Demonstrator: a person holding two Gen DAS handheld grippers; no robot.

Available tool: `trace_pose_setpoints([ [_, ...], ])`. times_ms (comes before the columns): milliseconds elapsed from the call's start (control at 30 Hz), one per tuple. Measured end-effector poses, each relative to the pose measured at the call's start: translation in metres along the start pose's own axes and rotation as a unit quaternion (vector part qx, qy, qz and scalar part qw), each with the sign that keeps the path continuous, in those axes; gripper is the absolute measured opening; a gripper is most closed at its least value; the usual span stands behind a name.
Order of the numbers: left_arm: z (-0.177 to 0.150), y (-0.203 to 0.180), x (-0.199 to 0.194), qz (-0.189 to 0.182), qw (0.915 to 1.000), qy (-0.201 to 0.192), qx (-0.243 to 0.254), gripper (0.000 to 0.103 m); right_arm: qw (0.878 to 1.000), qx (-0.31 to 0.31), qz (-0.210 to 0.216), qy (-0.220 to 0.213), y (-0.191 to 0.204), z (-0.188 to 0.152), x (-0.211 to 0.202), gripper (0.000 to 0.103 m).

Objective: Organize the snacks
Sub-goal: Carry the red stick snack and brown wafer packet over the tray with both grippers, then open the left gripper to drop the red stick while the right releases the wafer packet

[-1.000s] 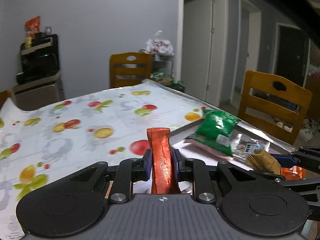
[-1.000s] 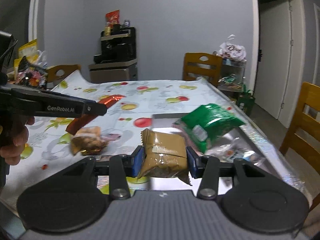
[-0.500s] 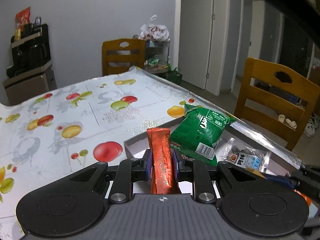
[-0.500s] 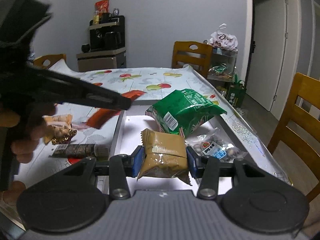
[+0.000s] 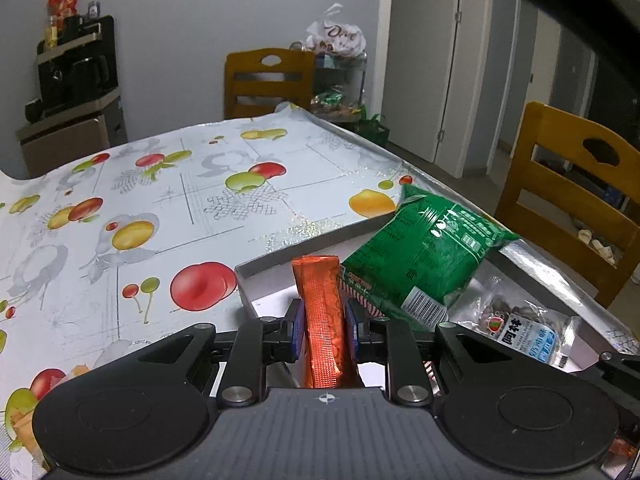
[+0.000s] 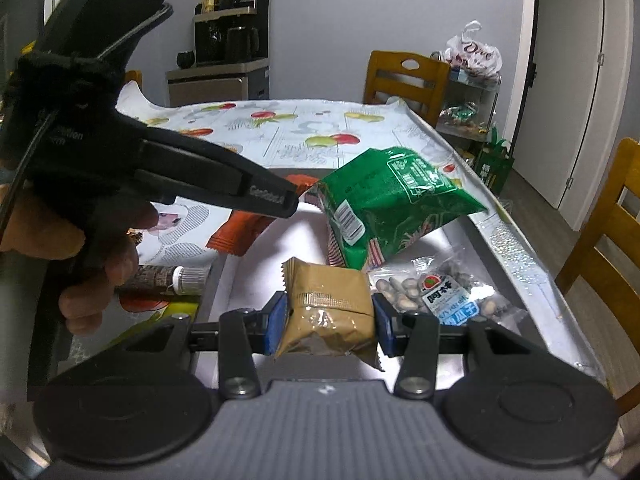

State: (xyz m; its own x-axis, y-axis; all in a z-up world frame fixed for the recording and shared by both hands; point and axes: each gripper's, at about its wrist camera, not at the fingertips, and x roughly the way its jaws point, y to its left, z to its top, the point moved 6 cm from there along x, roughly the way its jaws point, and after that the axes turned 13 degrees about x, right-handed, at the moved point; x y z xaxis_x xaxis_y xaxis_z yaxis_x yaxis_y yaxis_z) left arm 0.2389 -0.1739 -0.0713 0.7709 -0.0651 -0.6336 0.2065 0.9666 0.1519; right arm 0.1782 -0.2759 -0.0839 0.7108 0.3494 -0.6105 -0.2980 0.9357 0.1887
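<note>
Here we see the left gripper (image 5: 322, 322) pinching a narrow orange foil sachet (image 5: 322, 316) upright between its pads, while the right gripper (image 6: 329, 322) clamps a tan crinkled snack packet (image 6: 328, 312). Just beyond both, a puffy green bag (image 6: 390, 200) lies in the shallow white tray (image 5: 264, 270), with a clear nut pouch (image 6: 440, 292) beside it.

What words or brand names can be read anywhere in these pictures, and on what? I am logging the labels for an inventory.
"Dove": white plastic bag on the rack behind the table.
"GenRobot.AI": side of the left gripper, partly blurred.
Large Chinese characters: blue label of the clear nut packet.
Green snack bag: print and barcode too small to read.
Orange stick packet, tan packet: no legible text.
</note>
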Motion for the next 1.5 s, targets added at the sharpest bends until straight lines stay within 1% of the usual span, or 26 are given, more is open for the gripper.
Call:
trace_pose_setpoints([
  [167,0.000,0.001,0.008,0.008,1.0000,0.005,0.002,0.024,1.000,-0.004,0.001,0.017,0.003,0.002,0.012,0.045],
  [267,-0.001,0.003,0.008,0.005,1.0000,0.005,0.001,0.024,1.000,-0.016,-0.006,0.014,0.007,0.003,0.012,0.045],
  [467,-0.001,0.003,0.009,0.006,1.0000,0.002,0.003,0.024,0.999,-0.014,0.003,0.028,0.015,0.010,0.018,0.045],
  [700,0.001,0.004,0.007,0.006,1.0000,-0.003,0.005,0.024,0.999,-0.020,-0.007,0.030,0.021,0.014,0.026,0.045],
  [933,0.002,0.006,-0.001,0.007,0.9999,-0.013,0.002,0.024,0.999,-0.011,-0.018,0.031,0.016,0.014,0.028,0.045],
  [967,0.002,0.007,-0.003,0.005,0.9999,-0.014,0.002,0.025,0.999,-0.009,-0.019,0.031,0.015,0.014,0.029,0.045],
  [1033,0.001,0.008,-0.006,0.003,0.9999,-0.017,0.000,0.032,0.999,-0.006,-0.021,0.032,0.013,0.015,0.029,0.045],
  [1067,0.001,0.009,-0.008,0.003,0.9998,-0.019,-0.002,0.041,0.999,-0.005,-0.022,0.033,0.013,0.015,0.030,0.045],
  [1100,0.001,0.011,-0.010,0.005,0.9997,-0.023,-0.004,0.047,0.999,-0.003,-0.025,0.033,0.012,0.015,0.030,0.045],
  [1233,0.001,0.015,-0.020,0.009,0.9993,-0.035,-0.008,0.057,0.999,0.002,-0.035,0.027,0.011,0.018,0.030,0.048],
  [1367,0.001,0.022,-0.032,0.010,0.9988,-0.047,-0.011,0.063,0.999,0.014,-0.047,0.022,0.010,0.021,0.029,0.058],
  [1433,0.000,0.025,-0.038,0.009,0.9985,-0.053,-0.011,0.066,0.999,0.017,-0.049,0.017,0.010,0.022,0.026,0.067],
  [1467,0.000,0.026,-0.041,0.008,0.9983,-0.056,-0.012,0.069,0.998,0.018,-0.051,0.014,0.011,0.023,0.024,0.075],
  [1500,-0.001,0.028,-0.044,0.007,0.9981,-0.059,-0.013,0.070,0.998,0.019,-0.053,0.009,0.012,0.024,0.022,0.079],
])
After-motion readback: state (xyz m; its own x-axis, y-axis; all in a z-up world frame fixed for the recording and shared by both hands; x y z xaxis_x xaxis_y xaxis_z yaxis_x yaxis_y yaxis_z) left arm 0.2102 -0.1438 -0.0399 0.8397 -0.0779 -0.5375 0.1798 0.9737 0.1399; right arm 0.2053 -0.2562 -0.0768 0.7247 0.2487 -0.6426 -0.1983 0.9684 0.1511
